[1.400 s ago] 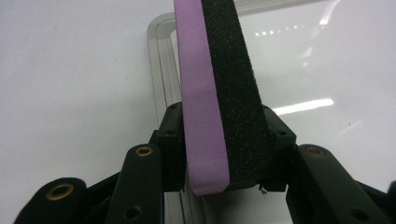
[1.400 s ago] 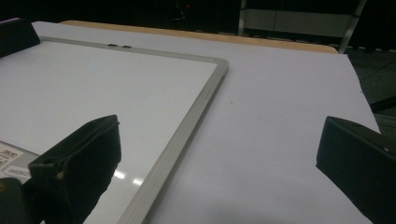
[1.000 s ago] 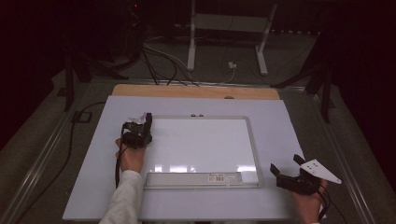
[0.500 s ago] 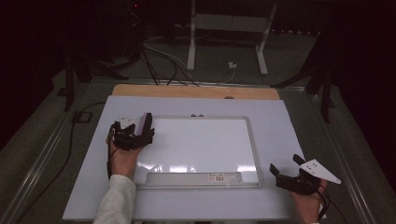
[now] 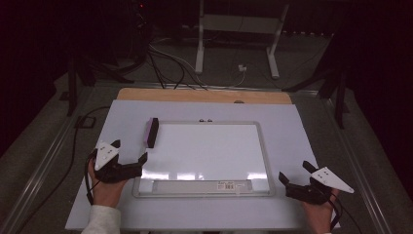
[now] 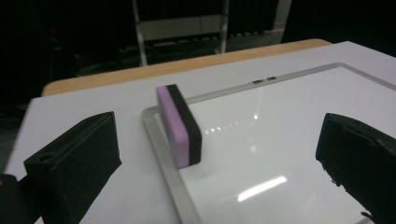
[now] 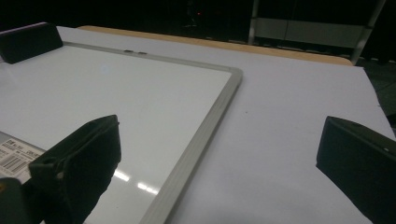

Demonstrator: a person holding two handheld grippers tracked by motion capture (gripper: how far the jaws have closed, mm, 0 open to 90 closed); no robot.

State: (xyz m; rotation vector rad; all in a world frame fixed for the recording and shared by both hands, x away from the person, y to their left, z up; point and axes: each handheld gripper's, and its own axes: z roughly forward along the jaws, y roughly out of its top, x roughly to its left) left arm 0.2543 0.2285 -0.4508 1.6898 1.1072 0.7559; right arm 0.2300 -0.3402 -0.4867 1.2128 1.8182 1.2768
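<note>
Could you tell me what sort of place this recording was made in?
Probably a lab or studio recording bench: a whiteboard with an eraser lies on a white table, with dark surroundings, loose cables and a metal stand on the floor behind.

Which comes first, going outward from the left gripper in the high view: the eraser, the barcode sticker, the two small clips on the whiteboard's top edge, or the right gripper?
From the left gripper:
1. Eraser, standing on the whiteboard's left frame, just beyond the jaws.
2. Barcode sticker, on the bottom tray, right of centre.
3. Two small clips, on the top frame; nearly level with the sticker, hard to separate.
4. Right gripper, past the board's lower right corner.
</note>
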